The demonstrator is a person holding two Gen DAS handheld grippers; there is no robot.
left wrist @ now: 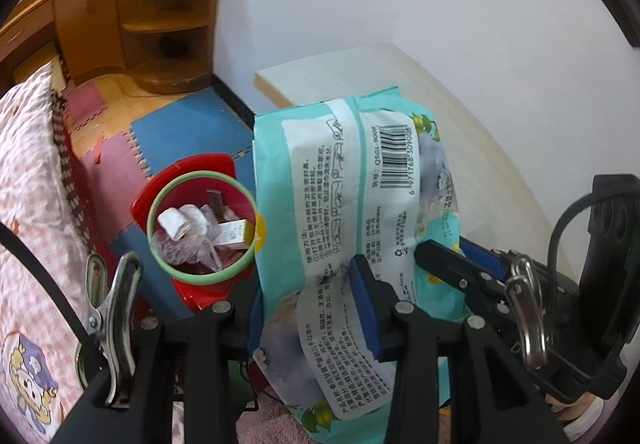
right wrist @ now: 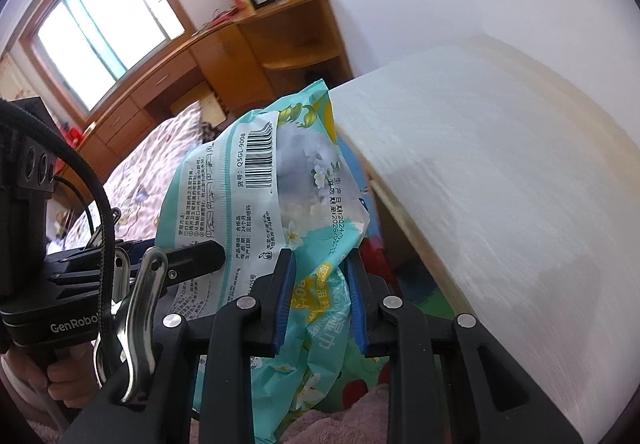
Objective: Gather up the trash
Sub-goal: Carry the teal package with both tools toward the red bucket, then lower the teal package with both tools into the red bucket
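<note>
Both grippers' jaws, left (left wrist: pixel 316 308) and right (right wrist: pixel 320 300), clamp the crumpled wipes packet (left wrist: pixel 360 204) beyond the desk (left wrist: pixel 460 116) edge; uneven release could drop it beside the bin (left wrist: pixel 202 268).

A turquoise wet-wipe packet (left wrist: pixel 352 204) carries a white back label with a barcode, the code "QSGL-9008" beside it and digits beginning "6 971768" below. Small Chinese print fills the label. The left hand-held gripper (right wrist: pixel 218 256) body reads "GenRobo", the rest hidden.
</note>
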